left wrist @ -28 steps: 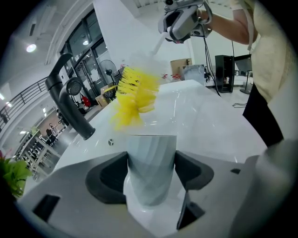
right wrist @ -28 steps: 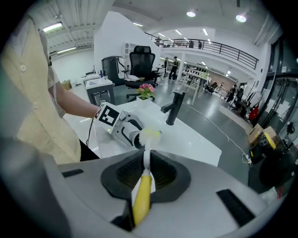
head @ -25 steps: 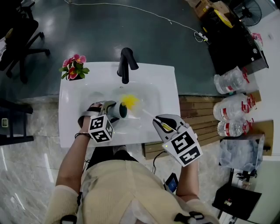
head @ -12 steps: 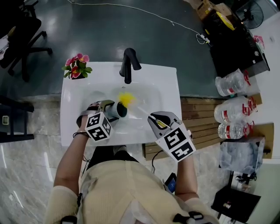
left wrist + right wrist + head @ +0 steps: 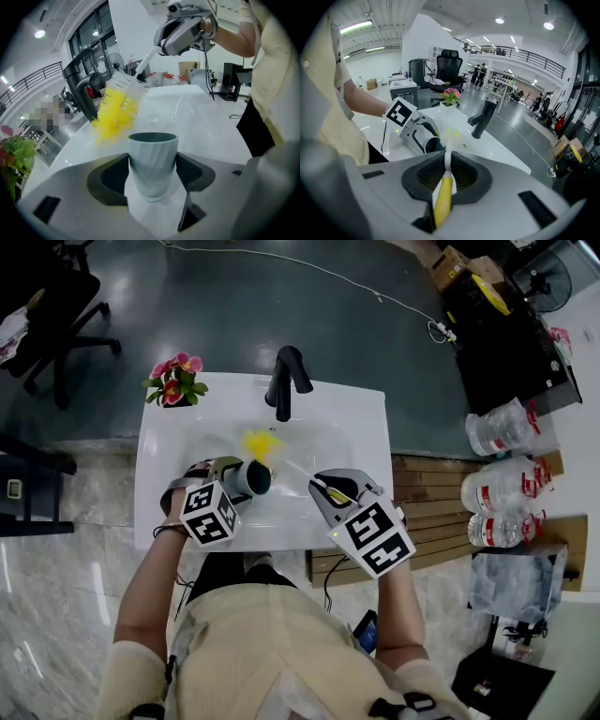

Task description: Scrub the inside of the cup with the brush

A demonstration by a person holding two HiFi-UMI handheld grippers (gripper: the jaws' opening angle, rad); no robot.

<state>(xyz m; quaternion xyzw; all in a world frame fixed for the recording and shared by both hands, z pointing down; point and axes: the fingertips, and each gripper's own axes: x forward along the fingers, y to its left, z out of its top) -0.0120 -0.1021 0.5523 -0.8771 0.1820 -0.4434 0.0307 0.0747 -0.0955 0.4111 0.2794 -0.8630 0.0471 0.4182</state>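
The head camera sits high above the black tap (image 5: pixel 286 381). It looks almost straight down on the white sink (image 5: pixel 159 521), from far enough away to take in the whole sink and the floor around it.

The camera on the left hand-held gripper (image 5: pixel 244 474) sits low and very close behind its jaws, in front of the tap. It looks across the sink, with the tap off to its left.

The camera on the right hand-held gripper (image 5: pixel 323 487) also sits close behind its jaws. It looks over the sink, with the tap ahead and a little to the right.

All three views share the tap and the sink. Each gripper camera also sees the other hand-held gripper.
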